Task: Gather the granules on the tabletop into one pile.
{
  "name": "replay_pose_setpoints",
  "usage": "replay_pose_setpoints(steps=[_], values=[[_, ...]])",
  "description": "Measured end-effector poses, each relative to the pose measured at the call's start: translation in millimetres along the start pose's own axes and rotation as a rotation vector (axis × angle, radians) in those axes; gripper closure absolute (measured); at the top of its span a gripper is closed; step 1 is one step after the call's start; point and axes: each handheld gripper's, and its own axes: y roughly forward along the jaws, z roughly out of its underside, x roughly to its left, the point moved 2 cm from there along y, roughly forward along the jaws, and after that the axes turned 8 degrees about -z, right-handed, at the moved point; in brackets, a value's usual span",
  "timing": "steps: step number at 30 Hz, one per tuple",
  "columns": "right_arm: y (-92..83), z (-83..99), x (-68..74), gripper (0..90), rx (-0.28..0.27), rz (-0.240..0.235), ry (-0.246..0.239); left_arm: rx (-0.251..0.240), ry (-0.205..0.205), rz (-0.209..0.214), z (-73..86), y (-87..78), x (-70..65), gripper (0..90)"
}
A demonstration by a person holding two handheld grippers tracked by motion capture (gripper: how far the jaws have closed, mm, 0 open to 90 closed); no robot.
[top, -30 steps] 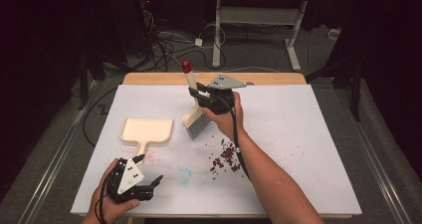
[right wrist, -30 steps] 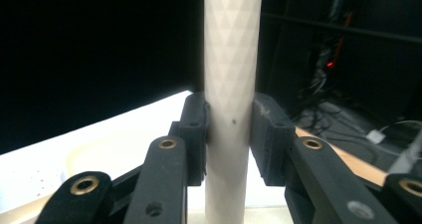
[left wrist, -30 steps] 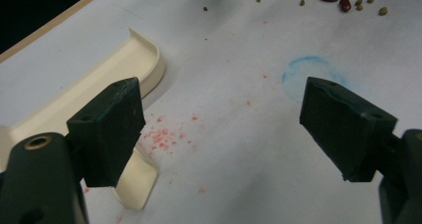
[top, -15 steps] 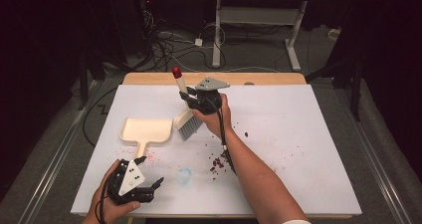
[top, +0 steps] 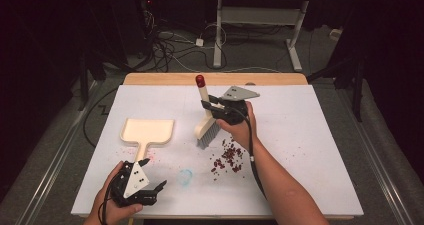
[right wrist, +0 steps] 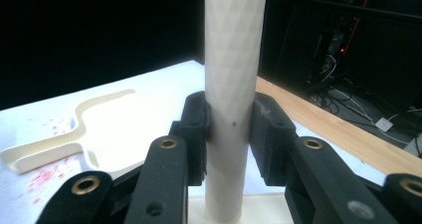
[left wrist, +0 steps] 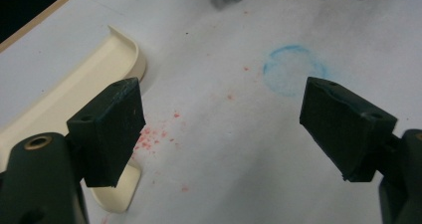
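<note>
— Now, what is counted on the white table (top: pixel 320 150)?

— One hand brush (top: pixel 207 120), one cream dustpan (top: pixel 146 133), one scatter of dark red beans (top: pixel 227 158) and one faint blue ring (top: pixel 185 176) drawn on the surface are counted. Two grippers are seen, one in each hand. A few reddish specks are noted beside the dustpan's handle.

— How is the right gripper (top: pixel 214 109) set?

— It is closed on the brush's cream handle (right wrist: pixel 230 84); in the right gripper view both pads are seen pressed against the shaft, one on each side. The brush is held nearly upright, its red knob on top and its grey bristles (top: pixel 208 135) turned down toward the table; whether they touch it cannot be told.

— And where is the brush placed among the other things?

— It is held between the dustpan and the beans, the bristles just beside the upper left edge of the bean scatter. The dustpan is laid to the brush's left, apart from it, with its handle pointed toward the person.

— And the left gripper (top: pixel 150 187)?

— It is held low at the near left edge of the table, its jaws spread wide with nothing between them. In the left gripper view the dustpan's handle (left wrist: pixel 74 104) is seen past the left jaw, and the blue ring (left wrist: pixel 293 69) lies ahead, toward the right jaw. The brush is well apart from this gripper.
</note>
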Motion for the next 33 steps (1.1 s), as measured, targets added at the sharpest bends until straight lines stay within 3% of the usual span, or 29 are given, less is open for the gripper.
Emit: replay_pose_setpoints(steps=[7,14,19,21,22,26,27,28,30,33], values=[[-41.0,14.3,1.9,70.6,-0.033,0.016,-0.001,0.008,-0.003,0.002,-1.3,1.5,-1.7,17.1],[-52.9,13.9,8.4,70.5,-0.049,0.028,-0.027,0.017,0.007,0.005,-1.9,3.4,-2.5,17.1],[-51.6,2.7,7.2,70.5,-0.074,0.071,-0.035,0.017,0.008,0.005,-1.7,3.7,-2.4,17.1],[-47.8,-5.4,1.5,70.4,-0.077,0.135,-0.033,0.014,0.007,0.006,-1.8,3.5,-2.3,17.1],[-47.8,-5.4,1.5,70.4,-0.077,0.135,-0.033,0.013,0.008,0.005,-1.7,3.4,-1.9,17.1],[-40.7,-10.4,-12.3,70.4,-0.075,0.24,-0.008,0.013,0.009,0.004,-0.1,3.6,-0.4,17.1],[-33.8,-8.8,-20.3,70.5,-0.06,0.312,-0.005,0.014,0.01,0.006,0.4,3.7,0.2,17.1],[-33.8,-8.8,-20.3,70.5,-0.06,0.312,-0.005,0.013,0.006,0.008,0.6,4.0,0.2,17.1],[-25.9,-5.3,-27.2,70.4,-0.05,0.377,0.012,0.011,0.011,0.011,0.1,4.0,0.0,17.1],[-17.1,0.8,-33.6,70.5,-0.052,0.438,0.029,0.011,0.029,0.018,-0.8,4.5,-3.2,17.2]])
